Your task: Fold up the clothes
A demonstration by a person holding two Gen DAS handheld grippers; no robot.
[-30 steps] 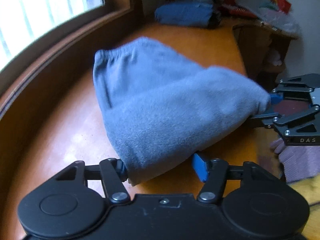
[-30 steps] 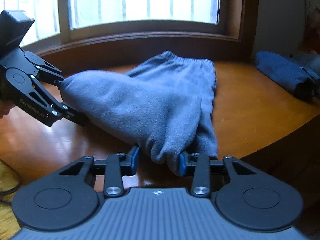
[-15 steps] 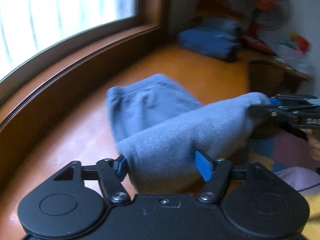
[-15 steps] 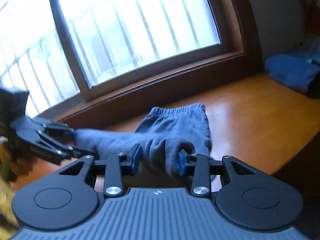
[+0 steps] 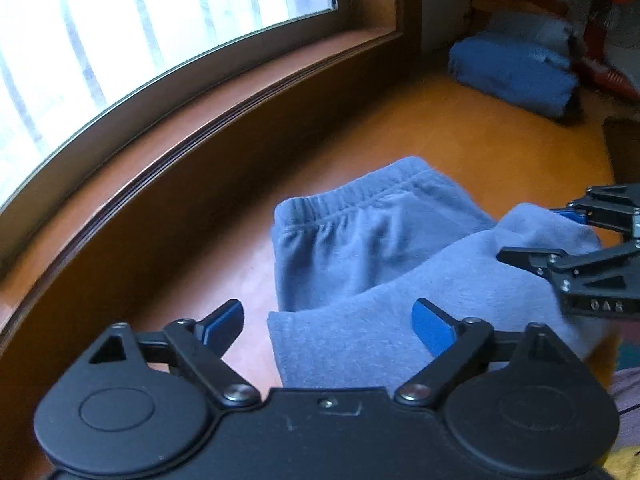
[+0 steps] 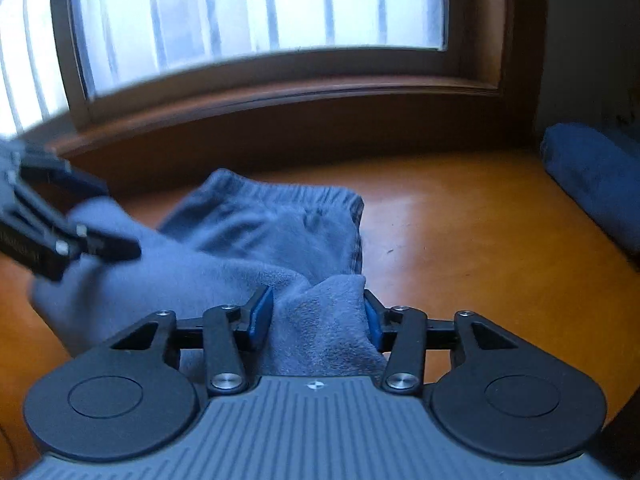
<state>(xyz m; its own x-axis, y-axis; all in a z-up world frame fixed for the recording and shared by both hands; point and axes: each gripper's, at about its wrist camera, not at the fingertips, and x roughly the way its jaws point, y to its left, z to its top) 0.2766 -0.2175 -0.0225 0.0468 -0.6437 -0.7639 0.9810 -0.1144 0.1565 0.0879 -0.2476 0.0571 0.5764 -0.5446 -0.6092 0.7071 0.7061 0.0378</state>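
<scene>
The grey-blue sweatpants (image 5: 384, 264) are lying on the orange wooden tabletop (image 5: 460, 120) below the window (image 5: 120, 32), with the elastic waistband at about twelve o'clock from both cameras and the leg end doubled over toward it. The fold is looking roughly half made: the doubled layer is sitting on the lower half of the garment but is not reaching the waistband and is not pressed flat.

The left gripper (image 5: 328, 320) is standing wide, its blue pads on either side of the near cloth edge without touching it, so it appears to be carrying nothing. The right gripper (image 6: 316, 312) is at a middling width, both pads pressing a bunched ridge of the fabric between them. In the left view that same tool is showing at three o'clock on the far corner of the fold.

What is left, by this reading, is laying the held corner down, smoothing, and perhaps a further fold before the garment is joining the folded blue clothes (image 5: 516, 72) at one o'clock.

For room, bare wood is lying open between the waistband and the window sill (image 6: 280, 96) at twelve, and wide toward two o'clock in the right view. The table edge is running close under the grippers at five to six o'clock, so the folded end is sitting near the drop.
</scene>
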